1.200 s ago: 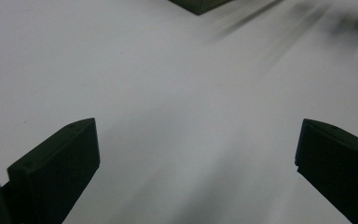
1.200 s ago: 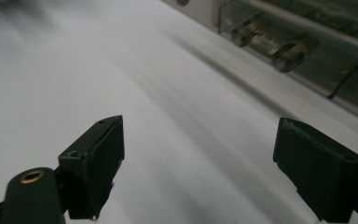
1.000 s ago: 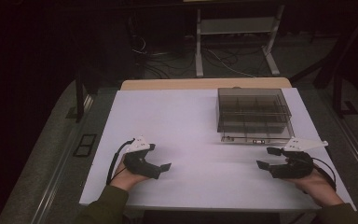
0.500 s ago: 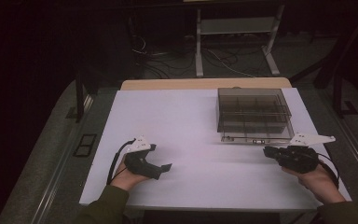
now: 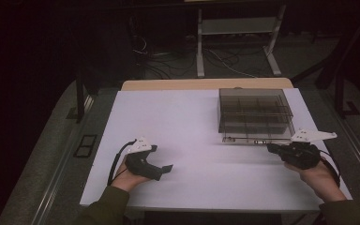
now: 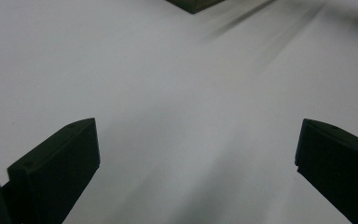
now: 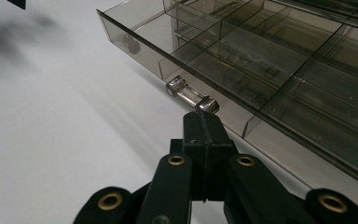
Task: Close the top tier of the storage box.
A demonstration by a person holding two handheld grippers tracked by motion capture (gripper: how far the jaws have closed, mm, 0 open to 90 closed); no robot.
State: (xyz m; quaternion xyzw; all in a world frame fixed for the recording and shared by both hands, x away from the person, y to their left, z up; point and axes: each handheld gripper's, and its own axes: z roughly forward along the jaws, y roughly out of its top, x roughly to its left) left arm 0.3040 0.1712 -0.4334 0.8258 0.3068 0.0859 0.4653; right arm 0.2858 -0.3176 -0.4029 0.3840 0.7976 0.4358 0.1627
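The left tongs [image 5: 165,168] rest low on the near left of the tabletop [image 5: 183,122], jaws wide apart with nothing between them; bare white surface lies ahead of them in the left gripper view. The right tongs [image 7: 204,122] have just been closing and now stand pressed together, with nothing between them. Their tip sits at the near end of the small clear handle [image 7: 191,97] on the drawer [image 7: 242,79], touching or just short of it; I cannot tell which.

The drawer already stands pulled out of the box [image 5: 255,111] on the far right of the tabletop. The work looks early: no grip taken, drawer not yet moved further.

Room is wide to the left and centre. The right tongs work near the right edge, with the box close ahead.
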